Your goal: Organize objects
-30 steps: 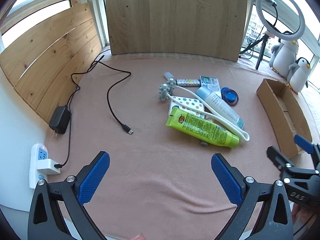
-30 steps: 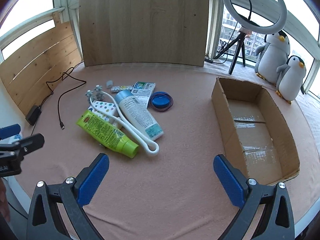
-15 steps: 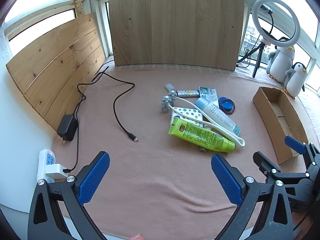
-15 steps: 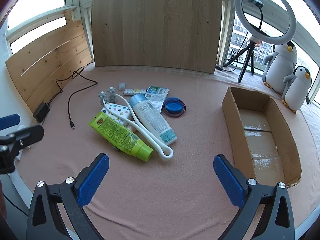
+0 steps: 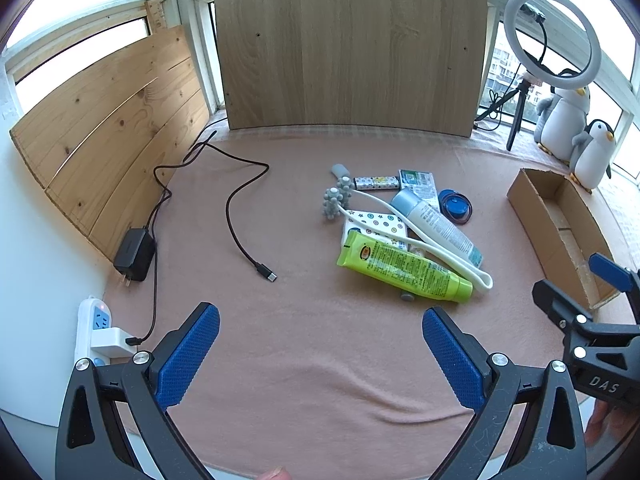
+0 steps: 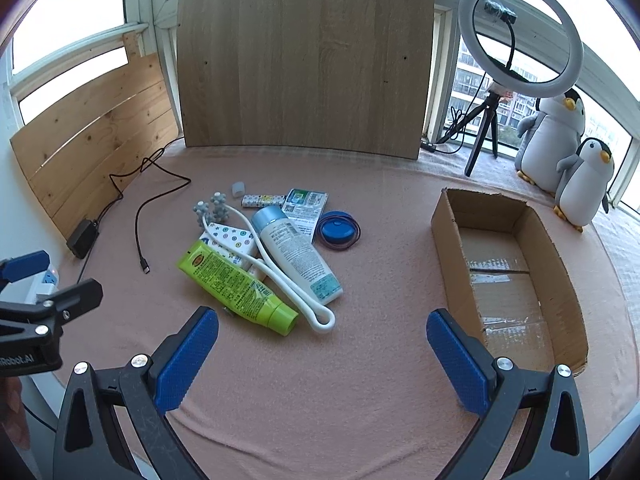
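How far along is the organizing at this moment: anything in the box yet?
Nothing looks done: the cardboard box holds no items. Nothing is in hand either; the left gripper and right gripper are both open, hovering short of the pile. All is left: the green tube, white bottle, white massager, blue lid and the small packets lie together on the pink cloth.

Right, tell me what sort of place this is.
Probably an enclosed apartment balcony set up for recording: windows all round, a ring light on a tripod, and a cloth-covered table screened by wooden boards.
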`<state>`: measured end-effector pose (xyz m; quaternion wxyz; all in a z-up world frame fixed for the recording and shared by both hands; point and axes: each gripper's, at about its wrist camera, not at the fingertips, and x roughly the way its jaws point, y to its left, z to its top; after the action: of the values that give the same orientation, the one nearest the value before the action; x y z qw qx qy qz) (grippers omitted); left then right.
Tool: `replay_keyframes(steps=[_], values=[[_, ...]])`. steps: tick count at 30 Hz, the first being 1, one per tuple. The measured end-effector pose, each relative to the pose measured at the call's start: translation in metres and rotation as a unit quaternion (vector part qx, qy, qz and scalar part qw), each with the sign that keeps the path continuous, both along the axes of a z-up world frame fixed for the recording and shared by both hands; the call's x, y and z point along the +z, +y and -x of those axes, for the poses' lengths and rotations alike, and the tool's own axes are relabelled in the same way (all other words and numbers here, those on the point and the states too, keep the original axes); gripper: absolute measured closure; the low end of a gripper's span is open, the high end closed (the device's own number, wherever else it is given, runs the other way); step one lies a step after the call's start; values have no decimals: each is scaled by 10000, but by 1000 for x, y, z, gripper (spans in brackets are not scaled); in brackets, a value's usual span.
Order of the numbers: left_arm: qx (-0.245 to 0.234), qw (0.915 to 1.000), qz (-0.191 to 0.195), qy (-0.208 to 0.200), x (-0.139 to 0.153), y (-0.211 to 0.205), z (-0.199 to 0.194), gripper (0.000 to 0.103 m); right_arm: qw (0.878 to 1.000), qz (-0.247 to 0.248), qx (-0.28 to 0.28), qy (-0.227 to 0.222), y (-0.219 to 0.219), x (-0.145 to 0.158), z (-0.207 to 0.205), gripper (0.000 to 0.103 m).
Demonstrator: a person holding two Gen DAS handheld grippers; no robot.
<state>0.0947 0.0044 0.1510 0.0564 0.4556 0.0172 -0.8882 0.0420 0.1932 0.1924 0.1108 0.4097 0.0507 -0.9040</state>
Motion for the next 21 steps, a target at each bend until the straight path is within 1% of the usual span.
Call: replay_keyframes(steps=[5, 21], values=[[-21, 10000, 11, -19, -2, 0, 0, 0, 10000, 6, 22, 22, 0, 3, 0, 0], [-11, 10000, 46, -42, -6, -2, 8, 0, 9999, -12, 90, -97, -5, -2, 5, 0]])
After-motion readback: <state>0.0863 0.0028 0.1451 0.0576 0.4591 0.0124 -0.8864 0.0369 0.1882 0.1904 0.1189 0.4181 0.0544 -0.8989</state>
